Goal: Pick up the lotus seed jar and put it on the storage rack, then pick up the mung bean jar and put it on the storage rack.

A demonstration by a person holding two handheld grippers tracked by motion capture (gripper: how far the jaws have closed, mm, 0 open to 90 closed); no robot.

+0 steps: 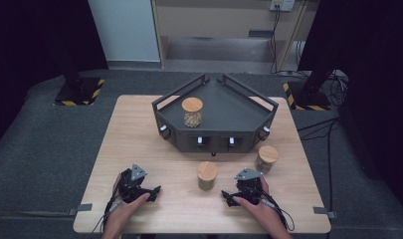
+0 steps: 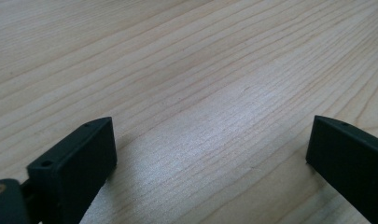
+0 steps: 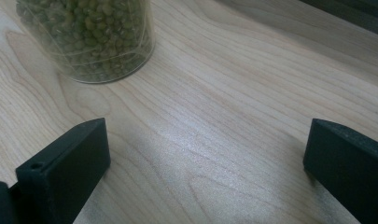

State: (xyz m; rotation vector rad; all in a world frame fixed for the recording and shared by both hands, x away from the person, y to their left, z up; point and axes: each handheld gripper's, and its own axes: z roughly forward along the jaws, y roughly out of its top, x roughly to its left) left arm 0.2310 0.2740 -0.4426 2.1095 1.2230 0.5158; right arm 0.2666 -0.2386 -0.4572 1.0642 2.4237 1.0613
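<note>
Hand-held grippers rest on wooden table.

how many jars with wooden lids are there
3. One jar stands inside the dark tray. One is on the table in front of the tray, between the hands. One is on the table by the tray's front right corner.

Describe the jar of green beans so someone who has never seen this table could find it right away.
Start at the dark angular tray at the far middle of the wooden table. In front of it, between the two grippers, stands the jar of green beans. Unlike the jar on the tray and the jar to its right, it holds small green beans and stands nearest the person.
</note>
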